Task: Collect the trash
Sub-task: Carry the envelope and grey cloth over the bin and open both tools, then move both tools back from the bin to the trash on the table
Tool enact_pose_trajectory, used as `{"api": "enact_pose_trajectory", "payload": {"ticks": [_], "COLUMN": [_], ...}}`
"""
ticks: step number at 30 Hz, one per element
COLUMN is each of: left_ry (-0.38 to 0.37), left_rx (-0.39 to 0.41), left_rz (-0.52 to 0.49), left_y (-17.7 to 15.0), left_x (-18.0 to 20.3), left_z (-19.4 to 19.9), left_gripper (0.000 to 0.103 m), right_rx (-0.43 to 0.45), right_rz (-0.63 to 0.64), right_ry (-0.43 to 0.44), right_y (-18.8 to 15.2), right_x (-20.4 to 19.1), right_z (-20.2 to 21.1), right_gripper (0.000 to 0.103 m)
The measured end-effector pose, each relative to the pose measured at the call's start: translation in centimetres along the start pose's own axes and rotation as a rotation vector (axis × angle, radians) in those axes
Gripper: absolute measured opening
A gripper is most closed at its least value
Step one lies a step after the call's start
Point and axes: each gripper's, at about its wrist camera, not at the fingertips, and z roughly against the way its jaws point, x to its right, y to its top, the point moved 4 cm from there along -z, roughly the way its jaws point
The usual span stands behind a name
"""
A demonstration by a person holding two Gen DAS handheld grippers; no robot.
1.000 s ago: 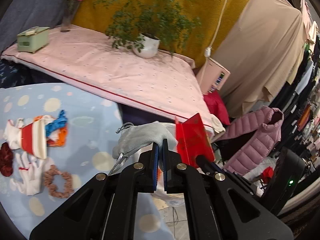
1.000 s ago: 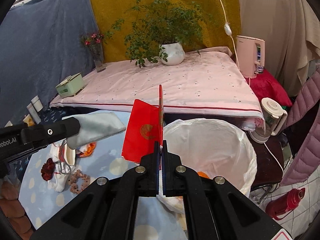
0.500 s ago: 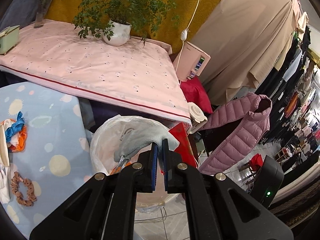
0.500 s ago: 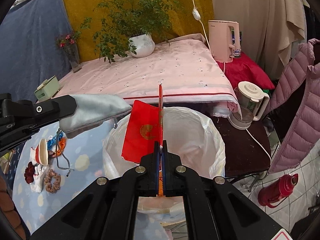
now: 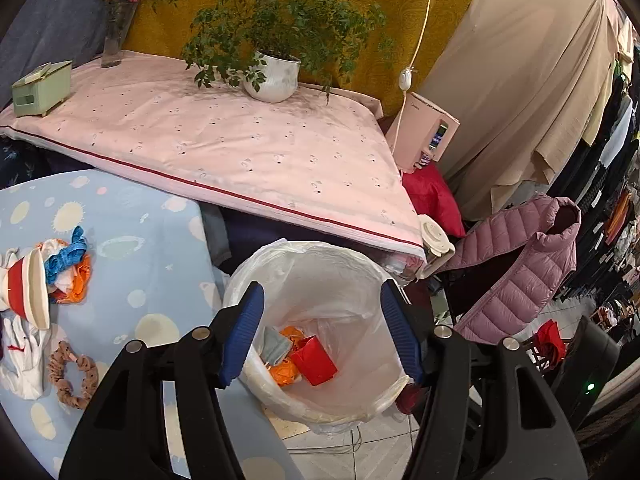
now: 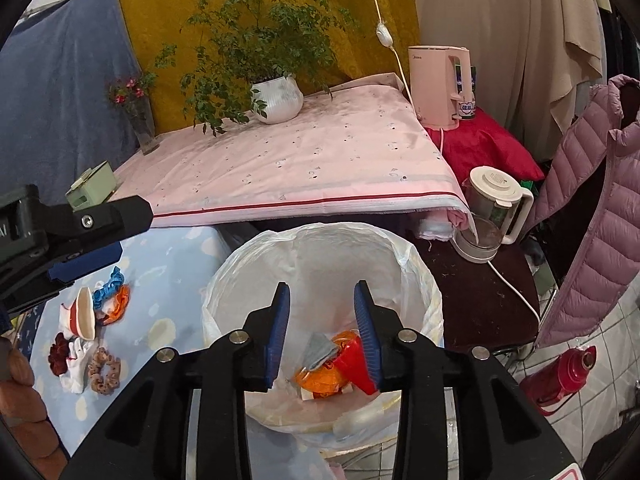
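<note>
Beside the blue spotted surface point(image 5: 132, 248), the lined bin point(image 5: 320, 264) holds the grey cloth point(image 5: 276, 344) and red packet point(image 5: 314, 360); left claw point(image 5: 322, 332) and right claw point(image 6: 322, 334) have just been opening, empty; lift both clear before returning.

Left tongs point(image 5: 322, 332), jaws just opened and empty, above a bin lined with a white bag point(image 5: 348, 260). Inside lie a grey pouch point(image 5: 276, 345), a red packet point(image 5: 314, 360) and orange wrappers point(image 5: 285, 372). A brown scrunchie point(image 5: 72, 376) rests on the blue dotted surface point(image 5: 152, 256) beside it.
</note>
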Motion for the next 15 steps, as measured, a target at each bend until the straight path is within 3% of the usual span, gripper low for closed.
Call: {"api": "enact_pose_trajectory", "payload": {"ticks": [15], "left_ry": [0.134], "left_rx": [0.048], "left_rz": [0.053], "left_y": [-1.2], "left_x": [-5.2], "left_z": [3.7], "left_gripper": [0.069], "right_rx": [0.005], "right_rz": [0.077], "right_ry": [0.068], "right_y": [-0.7], "right_x": [-5.4], "right_z": [1.8], "right_gripper": [0.041]}}
